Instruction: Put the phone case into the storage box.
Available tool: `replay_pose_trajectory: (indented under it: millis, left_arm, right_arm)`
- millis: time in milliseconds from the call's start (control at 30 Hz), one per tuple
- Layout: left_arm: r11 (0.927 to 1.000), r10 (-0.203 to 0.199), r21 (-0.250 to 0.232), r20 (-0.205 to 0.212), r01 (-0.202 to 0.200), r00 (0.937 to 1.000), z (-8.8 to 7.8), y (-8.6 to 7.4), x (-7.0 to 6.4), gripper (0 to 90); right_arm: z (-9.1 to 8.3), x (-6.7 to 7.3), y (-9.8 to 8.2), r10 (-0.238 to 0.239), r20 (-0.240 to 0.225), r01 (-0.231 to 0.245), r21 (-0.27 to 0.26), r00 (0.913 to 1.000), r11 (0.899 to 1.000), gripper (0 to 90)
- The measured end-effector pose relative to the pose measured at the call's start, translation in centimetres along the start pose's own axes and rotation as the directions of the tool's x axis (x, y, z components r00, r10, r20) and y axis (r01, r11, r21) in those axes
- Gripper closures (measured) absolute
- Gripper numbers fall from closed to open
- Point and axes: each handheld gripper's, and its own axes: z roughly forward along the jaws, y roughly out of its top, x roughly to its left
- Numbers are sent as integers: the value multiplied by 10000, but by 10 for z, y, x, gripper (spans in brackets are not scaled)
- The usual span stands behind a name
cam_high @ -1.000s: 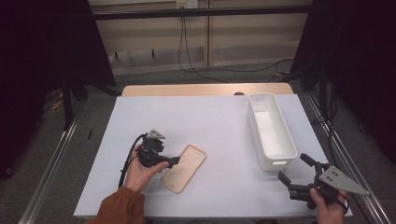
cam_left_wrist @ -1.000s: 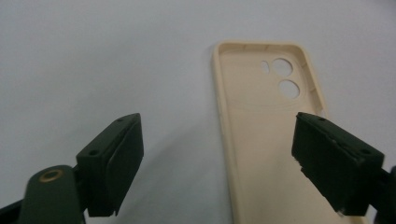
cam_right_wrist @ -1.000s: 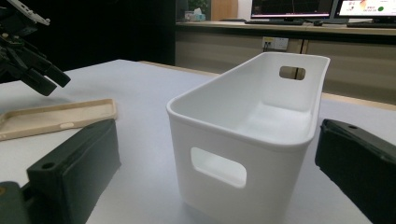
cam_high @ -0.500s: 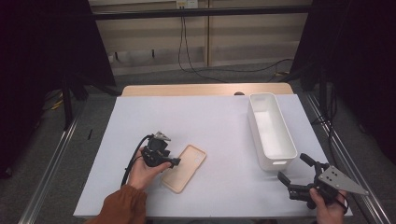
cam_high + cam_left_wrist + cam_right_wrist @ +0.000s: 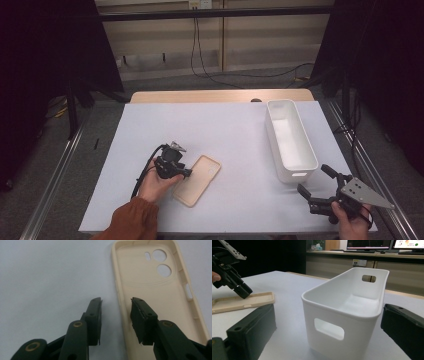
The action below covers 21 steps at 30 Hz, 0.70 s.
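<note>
Covering most of the counter (image 5: pixel 235 130) is a smooth, matte white sheet, with a strip of bare wood at its far edge. Standing toward the sheet's right side is a white plastic bin (image 5: pixel 291 138), long and narrow, with rounded corners, glossy walls and a slot handle cut in each end.

Left of the bin and nearer the person lies the phone case (image 5: pixel 198 179), a thin beige shell of soft-looking matte plastic, lying flat with its hollow side up; round camera cut-outs pierce its far end.

At the case's near-left long edge the left tool (image 5: pixel 116 315) points down at a slant, gripped by a hand in a rust-coloured sleeve. Its black jaws have just been closing and straddle the case's rim, one pad outside on the sheet, one inside the shell, a gap visible on both sides.

Near the bin's closest end, the right tool (image 5: pixel 319 186) is held low and level by the other hand, jaws spread wide with nothing between them.
</note>
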Motion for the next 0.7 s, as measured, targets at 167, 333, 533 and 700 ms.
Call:
replay_pose_trajectory:
  millis: [167,333,533,700]
  left_arm:
    - [9999,-94,-63,330,96,9994,1,-1,-2,719]
    - [9996,-263,-62,573,267,9980,1,-1,1,739]
    - [9991,-399,-87,840,408,9957,2,-2,3,797]
    - [9967,-794,-99,1044,808,9914,2,-2,6,811]
  right_arm:
    - [0,0,0,32,22,-32,-1,10000,10000,0]
    - [0,0,0,-48,-18,48,15,10000,10000,0]
    - [0,0,0,-47,-21,47,32,10000,10000,0]
    - [0,1,0,-54,-31,54,31,10000,10000,0]
